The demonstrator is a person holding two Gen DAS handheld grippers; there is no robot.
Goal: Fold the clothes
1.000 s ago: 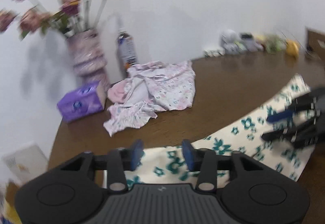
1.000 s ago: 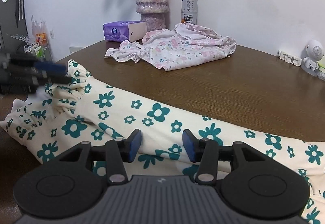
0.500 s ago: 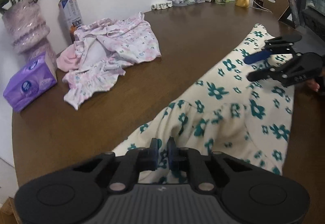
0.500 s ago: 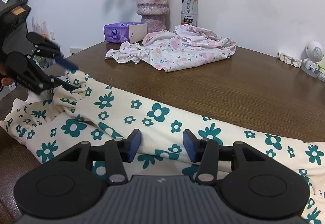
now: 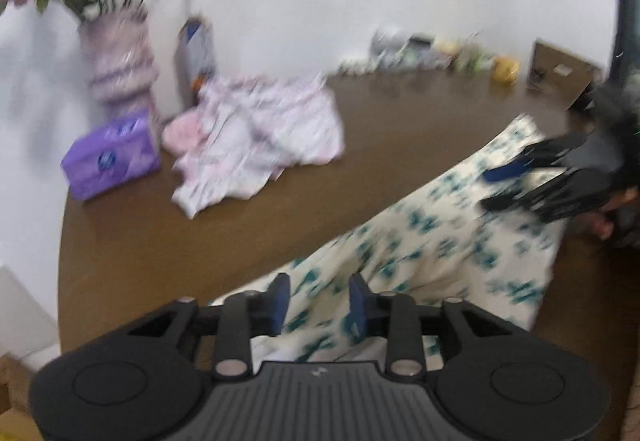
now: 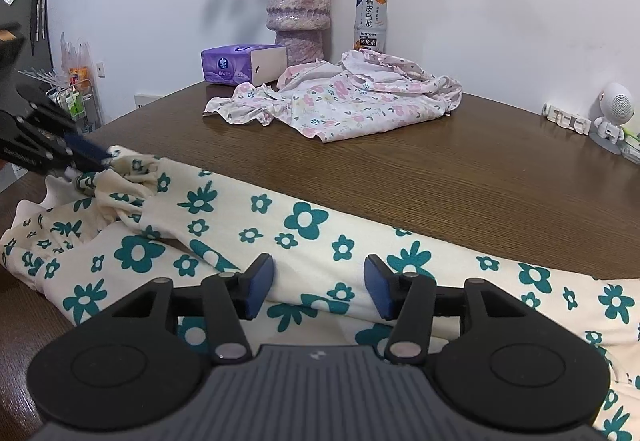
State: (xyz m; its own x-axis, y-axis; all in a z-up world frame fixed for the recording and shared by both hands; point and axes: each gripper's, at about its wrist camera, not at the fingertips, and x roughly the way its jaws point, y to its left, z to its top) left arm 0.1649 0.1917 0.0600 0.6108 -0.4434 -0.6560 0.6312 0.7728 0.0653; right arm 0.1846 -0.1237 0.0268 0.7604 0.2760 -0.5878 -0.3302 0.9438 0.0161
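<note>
Left wrist view first, and it is blurred: your left gripper [image 5: 316, 299] has its jaws spread wide with nothing between them, poised over the near end of the cream dress with teal flowers [image 5: 432, 253]. That dress runs diagonally from just under your fingers up to the right, where your right gripper [image 5: 504, 185] hangs over its far end, jaws apart. The far long edge of the dress lies straight across bare brown table [image 5: 200, 241], which gives you open room between it and the pink floral garment [image 5: 260, 145]. A purple tissue box [image 5: 110, 159] sits beside the vase [image 5: 120, 61] near the table's left rim.

Right wrist view, sharp: your right gripper [image 6: 318, 287] stands wide and empty, just above the dress [image 6: 304, 225]. At the left, your left gripper [image 6: 86, 157] meets the gathered cuff, but you cannot tell from here whether it pinches the cloth. The dress's left end lies close to the table's edge; broad clear tabletop [image 6: 460, 177] opens beyond its far edge. A bottle [image 6: 370, 17] stands behind the pink floral garment [image 6: 352, 101].
</note>
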